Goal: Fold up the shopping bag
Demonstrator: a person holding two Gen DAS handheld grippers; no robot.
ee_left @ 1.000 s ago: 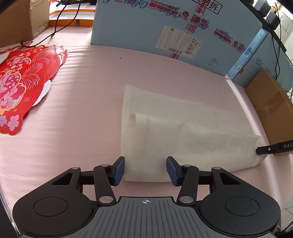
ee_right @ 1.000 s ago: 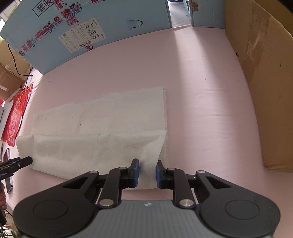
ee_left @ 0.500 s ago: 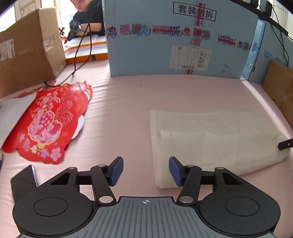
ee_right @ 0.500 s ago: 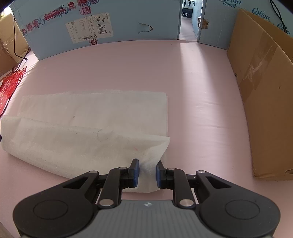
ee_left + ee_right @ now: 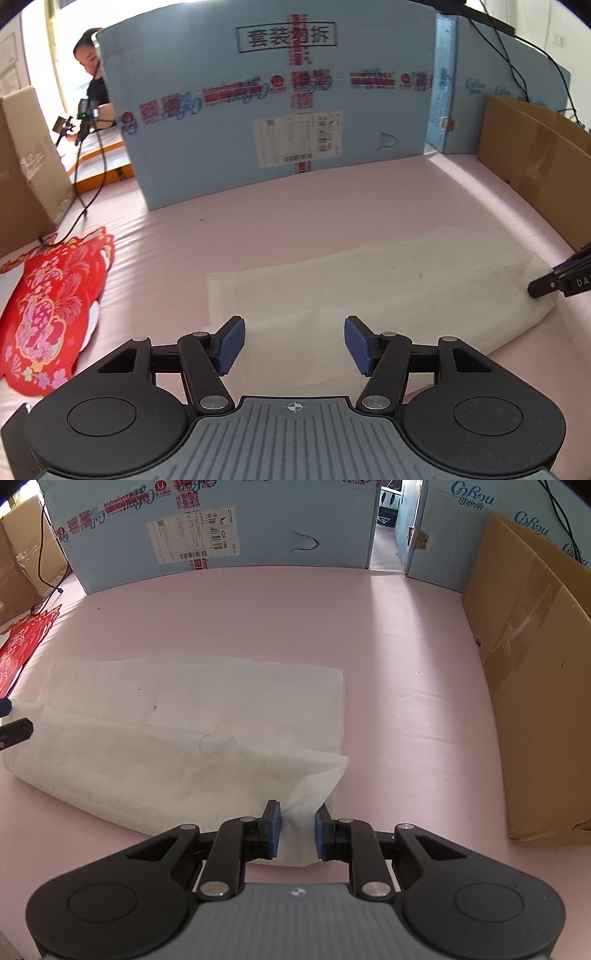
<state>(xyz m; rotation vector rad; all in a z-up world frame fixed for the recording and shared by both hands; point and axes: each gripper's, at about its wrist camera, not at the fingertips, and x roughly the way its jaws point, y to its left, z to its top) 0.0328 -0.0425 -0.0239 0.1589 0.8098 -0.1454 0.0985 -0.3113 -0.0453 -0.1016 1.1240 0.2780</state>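
Left wrist view, from left to right: a red paper decoration [image 5: 48, 310] lies flat on the pink table cover [image 5: 295, 229], off to the left of the left gripper [image 5: 294, 345]. That gripper's blue pads stand wide apart and grip nothing; its jaws have just been opening. Between and beyond them lies the white shopping bag [image 5: 388, 291], flat on the cover, its near long edge folded over itself. A blue printed cardboard wall [image 5: 277, 110] stands behind. At the bag's far right end a black fingertip of the right gripper [image 5: 561, 282] meets the fabric.

Right wrist view, from left to right: the left gripper's black tip [image 5: 14, 731] shows at the bag's left end. The shopping bag [image 5: 192, 716] stretches ahead and to the left of the right gripper [image 5: 297, 827]. This gripper's pads stand narrowly apart with a raised corner of the bag's folded layer pinched between them. A brown cardboard box [image 5: 535, 686] stands off to the right.
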